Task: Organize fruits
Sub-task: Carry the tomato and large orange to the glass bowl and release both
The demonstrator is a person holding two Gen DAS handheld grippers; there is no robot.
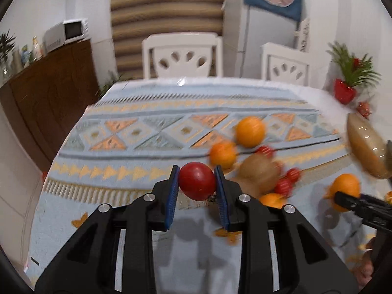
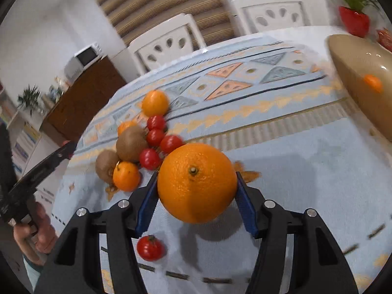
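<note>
Both claws loaded and lifted off the table (image 1: pixel 73 220). Left gripper (image 1: pixel 197 183) pinches a red tomato (image 1: pixel 197 180) between its blue pads, clear of the cloth, near the front edge. Right gripper (image 2: pixel 196 188) is clamped on a large orange (image 2: pixel 197 182), jaws spread wide to its widest girth; that orange also shows at the right side of the left view. Orange is near-round, no real long axis; stem end (image 2: pixel 193 170) points up and toward the camera. Tomato axis can't tell. Loose pile (image 2: pixel 144 142) of kiwis, small oranges and tomatoes sits mid-table; one stray tomato (image 2: pixel 150 247) under the right claw. Beige bowl (image 2: pixel 355 78) at the right edge, looks like the drop target, one small orange (image 2: pixel 373 82) already shows in it. Advice: carry the orange level, lower over the rim before releasing, don't drop it. Keep the claws apart; stagger drops, orange first.
</note>
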